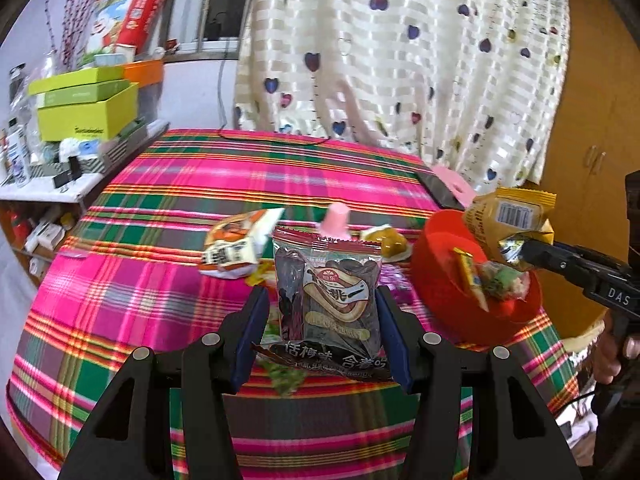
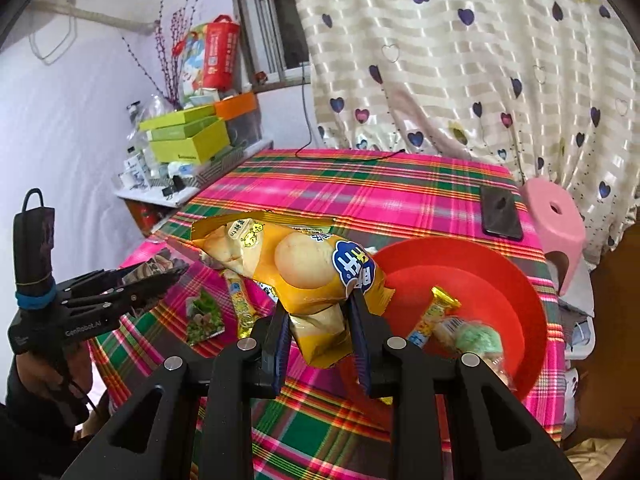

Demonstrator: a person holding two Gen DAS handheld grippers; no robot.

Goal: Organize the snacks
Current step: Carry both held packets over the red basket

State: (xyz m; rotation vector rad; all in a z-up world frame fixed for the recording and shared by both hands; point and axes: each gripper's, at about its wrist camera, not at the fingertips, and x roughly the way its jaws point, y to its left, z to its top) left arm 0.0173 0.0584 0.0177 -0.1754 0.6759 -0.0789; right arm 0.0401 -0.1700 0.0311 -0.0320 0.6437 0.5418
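Left gripper (image 1: 322, 316): blue-padded jaws closed on the sides of a dark, clear-windowed plastic snack packet with a red top seal (image 1: 327, 292), held upright above the pink-and-green plaid tablecloth (image 1: 168, 304).

Right gripper (image 2: 318, 332): jaws pinched on the lower end of a yellow plastic bag of round buns (image 2: 288, 268), which tilts up and left, lifted just beside the red plastic bowl (image 2: 516, 280); in the left wrist view the bag hangs over the bowl's far rim.

Bowl contents: a slim yellow foil-ended candy stick (image 2: 430, 316) leaning on the inner wall, and a clear wrapper with a green-and-white sweet (image 2: 476, 338) beside it, somewhat blurred.

Loose on the cloth: an orange-and-white snack pouch (image 1: 236, 246), a small green-printed sachet (image 2: 204, 316), another yellow stick pack (image 2: 242, 312).

Further out: black phone (image 2: 502, 212) at the cloth's edge, pink plastic stool (image 2: 558, 224) beyond it, lime-green boxes (image 1: 86, 108) stacked on the side shelf.
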